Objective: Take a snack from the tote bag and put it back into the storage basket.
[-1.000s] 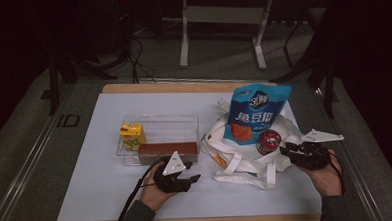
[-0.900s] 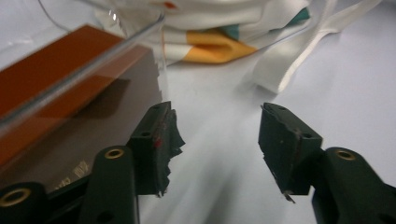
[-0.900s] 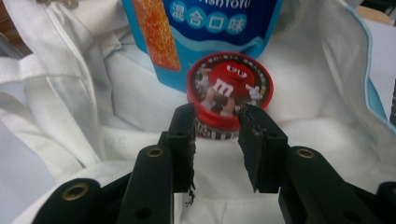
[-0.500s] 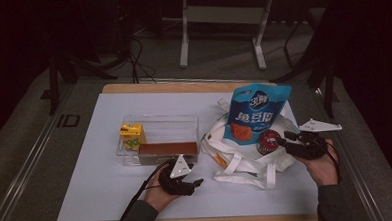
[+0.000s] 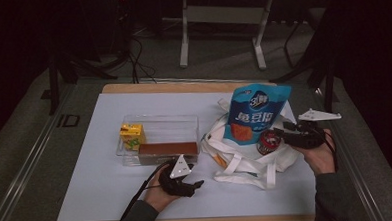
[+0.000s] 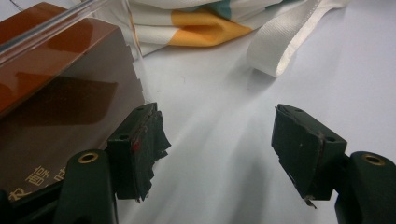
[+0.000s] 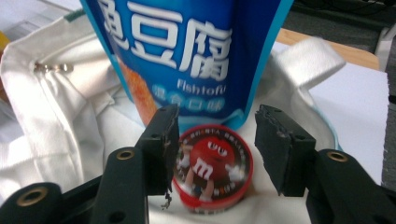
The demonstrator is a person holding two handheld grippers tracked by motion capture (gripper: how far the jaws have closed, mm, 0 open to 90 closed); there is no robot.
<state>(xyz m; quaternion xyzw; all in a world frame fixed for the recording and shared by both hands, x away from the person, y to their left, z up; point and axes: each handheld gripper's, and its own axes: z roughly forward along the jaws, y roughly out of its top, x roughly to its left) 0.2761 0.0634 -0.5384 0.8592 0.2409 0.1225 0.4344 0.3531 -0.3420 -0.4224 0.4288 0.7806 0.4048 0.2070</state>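
Was dark all around, with light only on the table [image 5: 183, 86]. Had a wooden top with a pale sheet [image 5: 102, 184] spread under the left gripper [image 5: 194, 183] and the right gripper [image 5: 280, 134]. Stood on a grey floor [image 5: 221, 57]. Far past both grippers, kept a grey metal stand [image 5: 220, 14] with two legs. Past the left gripper, left black cables [image 5: 136, 58] lying on the floor. Out beyond the left gripper's side, ran a long metal rail [image 5: 31, 157] along the table.

A dim lab: white-topped table [image 5: 97, 190] on grey carpet, metal stand [image 5: 220, 19], trailing cables [image 5: 136, 58].
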